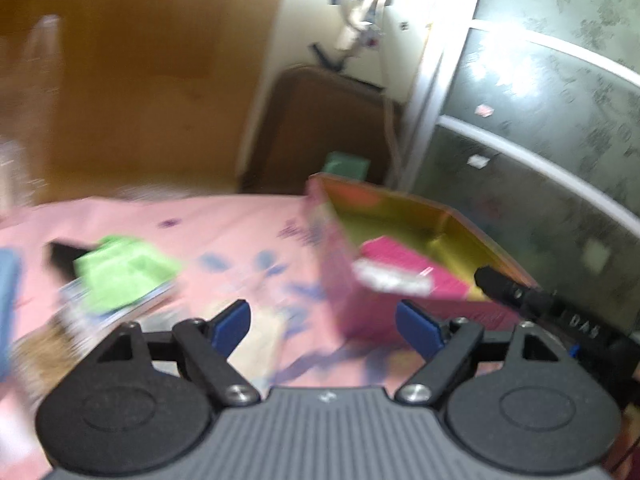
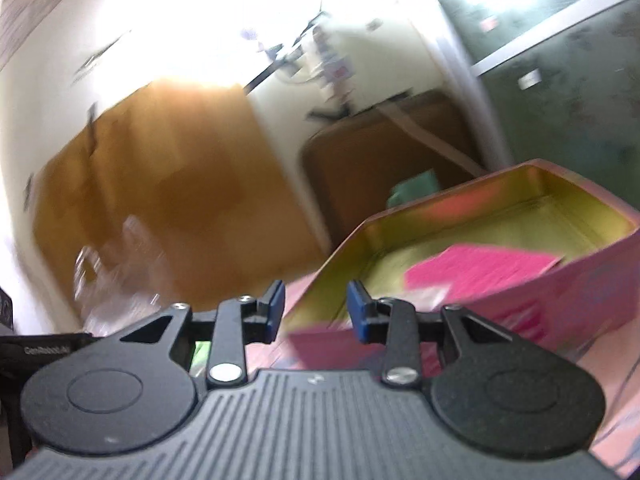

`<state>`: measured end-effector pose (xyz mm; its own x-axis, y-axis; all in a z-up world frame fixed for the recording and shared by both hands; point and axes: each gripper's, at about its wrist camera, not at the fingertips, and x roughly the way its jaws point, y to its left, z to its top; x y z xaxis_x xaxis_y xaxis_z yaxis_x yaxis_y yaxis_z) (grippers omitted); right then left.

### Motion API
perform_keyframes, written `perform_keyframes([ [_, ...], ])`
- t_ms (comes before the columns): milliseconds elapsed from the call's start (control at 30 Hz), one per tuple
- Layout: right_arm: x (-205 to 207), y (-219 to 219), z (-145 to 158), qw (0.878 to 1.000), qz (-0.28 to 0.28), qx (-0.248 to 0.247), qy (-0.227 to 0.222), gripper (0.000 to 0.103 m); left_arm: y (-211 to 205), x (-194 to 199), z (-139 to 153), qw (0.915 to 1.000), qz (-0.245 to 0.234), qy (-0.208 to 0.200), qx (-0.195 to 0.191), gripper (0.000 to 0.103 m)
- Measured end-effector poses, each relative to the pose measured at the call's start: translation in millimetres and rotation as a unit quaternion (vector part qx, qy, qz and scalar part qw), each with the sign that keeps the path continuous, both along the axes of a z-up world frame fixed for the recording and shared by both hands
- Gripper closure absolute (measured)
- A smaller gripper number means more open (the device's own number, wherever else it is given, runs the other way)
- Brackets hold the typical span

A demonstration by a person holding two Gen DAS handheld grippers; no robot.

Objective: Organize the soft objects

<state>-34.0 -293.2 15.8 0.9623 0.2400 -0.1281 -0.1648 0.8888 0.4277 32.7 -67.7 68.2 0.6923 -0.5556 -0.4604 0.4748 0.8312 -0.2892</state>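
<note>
A pink box (image 1: 334, 264) with a golden inside stands on the pink bedsheet (image 1: 240, 220), and a folded magenta cloth (image 1: 404, 264) lies in it. My left gripper (image 1: 322, 314) hovers open in front of the box's near corner, with nothing between its blue pads. A light green cloth (image 1: 120, 272) lies on the sheet to the left, over a booklet and something black. In the right wrist view my right gripper (image 2: 316, 294) stands open, narrower, at the near corner of the box (image 2: 560, 304). The magenta cloth (image 2: 480, 268) shows inside, and no pad touches anything.
A wooden headboard (image 1: 140, 80) rises behind the bed, with a brown cabinet (image 1: 320, 128) and a green box (image 1: 346, 164) beside it. Frosted sliding doors (image 1: 540, 120) stand at the right. Clear plastic (image 2: 116, 272) lies near the headboard. A blue item (image 1: 8, 300) sits at the left edge.
</note>
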Motion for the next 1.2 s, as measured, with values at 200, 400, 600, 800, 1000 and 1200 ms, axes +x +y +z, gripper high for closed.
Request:
perform_keyframes([
  [200, 17, 64, -20, 0.993, 0.09, -0.054, 0.059, 0.064, 64, -36, -32, 0.9964, 0.069, 0.016, 0.047, 0.019],
  [400, 29, 90, -27, 0.984, 0.129, -0.076, 0.094, 0.064, 111, -44, -47, 0.9847, 0.153, 0.019, 0.081, 0.019],
  [600, 30, 95, -31, 0.98, 0.125, -0.098, 0.12, 0.064, 127, -44, -54, 0.9824, 0.173, 0.029, 0.063, 0.018],
  [800, 30, 104, -34, 0.978, 0.119, -0.115, 0.123, 0.064, 121, -40, -58, 0.9814, 0.171, 0.036, 0.08, 0.017],
  [1000, 28, 111, -34, 0.977, 0.113, -0.131, 0.121, 0.061, 122, -40, -59, 0.98, 0.178, 0.039, 0.081, 0.016],
  [1200, 26, 111, -34, 0.979, 0.106, -0.13, 0.119, 0.058, 123, -40, -58, 0.9792, 0.181, 0.038, 0.083, 0.013],
])
